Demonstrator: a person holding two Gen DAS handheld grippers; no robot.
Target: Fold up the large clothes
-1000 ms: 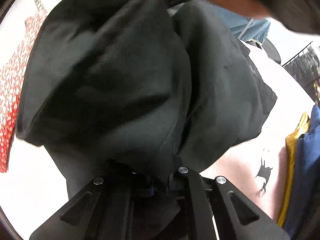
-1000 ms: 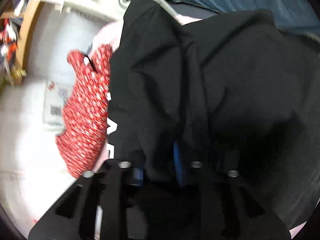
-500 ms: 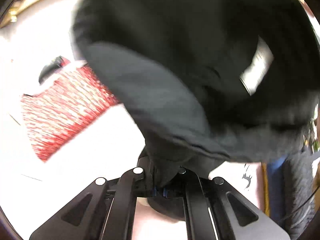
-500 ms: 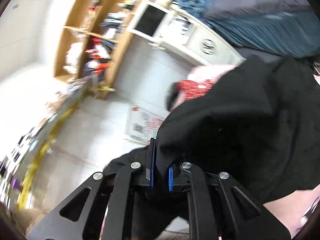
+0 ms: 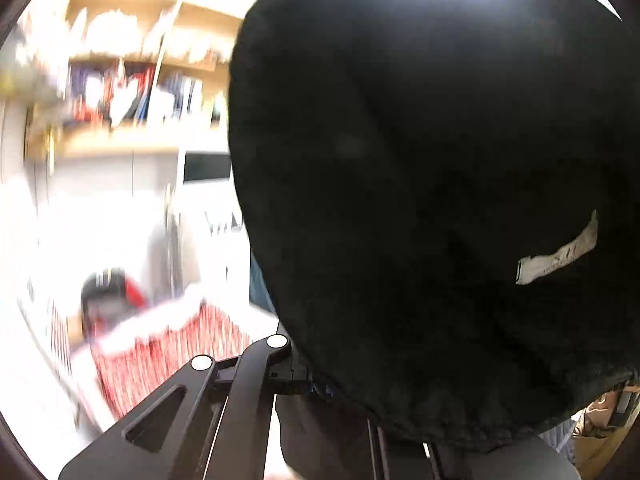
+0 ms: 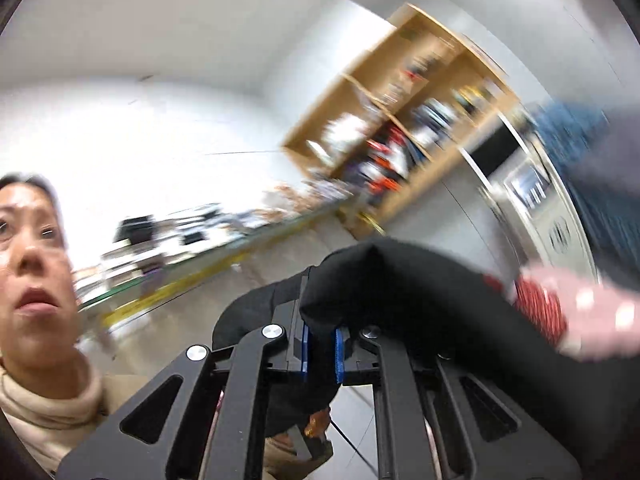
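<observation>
A large black garment fills the right of the left wrist view and hangs in the air, a white label showing on it. My left gripper is shut on a fold of it, and the cloth hides the right finger. In the right wrist view my right gripper is raised and tilted upward. Its blue pads pinch an edge of the same black garment, which drapes away to the right.
A red patterned cloth lies on the pale pink table below. A wooden shelf of clutter hangs on the far wall. A person in a beige collar is at the left. A white appliance and a blue cloth are at right.
Both grippers have risen fast with the black garment, lifting it off the table. The views swung from the tabletop up to the shelves and room, and the right wrist rolled.
</observation>
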